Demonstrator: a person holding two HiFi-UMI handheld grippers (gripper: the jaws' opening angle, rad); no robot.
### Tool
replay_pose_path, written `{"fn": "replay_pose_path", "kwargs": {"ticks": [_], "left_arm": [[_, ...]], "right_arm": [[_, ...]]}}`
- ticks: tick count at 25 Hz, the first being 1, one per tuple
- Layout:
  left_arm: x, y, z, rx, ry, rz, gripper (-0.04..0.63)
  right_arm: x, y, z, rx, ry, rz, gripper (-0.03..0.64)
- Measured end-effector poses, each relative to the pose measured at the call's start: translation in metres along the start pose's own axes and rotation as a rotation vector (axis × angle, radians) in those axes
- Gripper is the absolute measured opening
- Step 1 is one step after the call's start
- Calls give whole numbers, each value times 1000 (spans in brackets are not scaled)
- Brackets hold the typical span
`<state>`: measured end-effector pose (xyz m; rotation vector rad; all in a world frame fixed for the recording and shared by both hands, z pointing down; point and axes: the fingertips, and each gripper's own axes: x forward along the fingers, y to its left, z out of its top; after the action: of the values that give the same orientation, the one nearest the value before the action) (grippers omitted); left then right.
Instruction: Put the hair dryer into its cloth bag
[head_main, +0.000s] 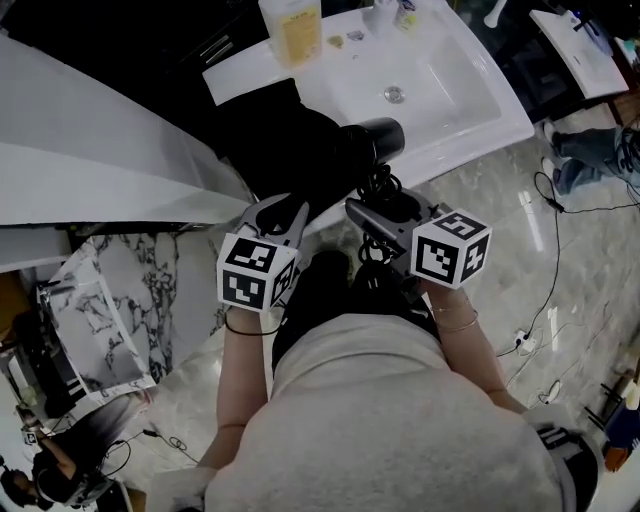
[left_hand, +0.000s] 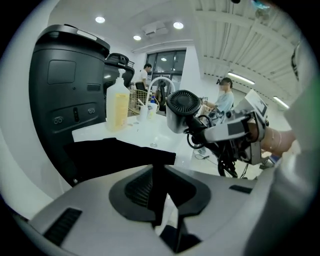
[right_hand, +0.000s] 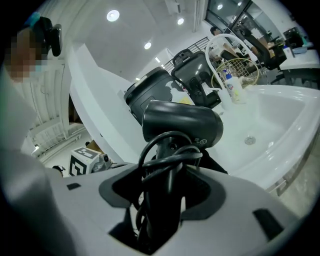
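Sink edge, cloth bag in left gripper, hair dryer outside

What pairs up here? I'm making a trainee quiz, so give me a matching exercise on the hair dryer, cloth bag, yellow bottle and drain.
Things:
1 hair dryer
2 cloth bag
3 yellow bottle
4 drain

Places or states:
A stands on the basin rim
B gripped by the right tool
C at the basin's bottom
D pinched by the left tool

Pairs: 1-B, 2-D, 3-A, 4-C

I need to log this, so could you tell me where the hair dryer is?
The hair dryer is mid head view, held in the right gripper, at the sink's front edge, just right of the black bag.
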<state>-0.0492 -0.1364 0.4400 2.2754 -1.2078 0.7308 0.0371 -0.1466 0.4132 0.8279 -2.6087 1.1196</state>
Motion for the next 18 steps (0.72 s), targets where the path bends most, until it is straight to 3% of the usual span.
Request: {"fn": "replay_pose_path", "kwargs": {"ticks": [8,13,16,18], "left_arm": [[13,5,-16,94,77,-101,48],[21,4,-31,133,172,-157,89],[28,2,-40,146,224,-173,173],[34,2,-47,161,265,-176,183]], "right_arm": [[8,-6,-7,20,8,-85,242],[5,0,-8,18,-4,-127,242],[4,3,-15,3,16,-136,242],[4,3,-20,-4,33,-138,242]]}}
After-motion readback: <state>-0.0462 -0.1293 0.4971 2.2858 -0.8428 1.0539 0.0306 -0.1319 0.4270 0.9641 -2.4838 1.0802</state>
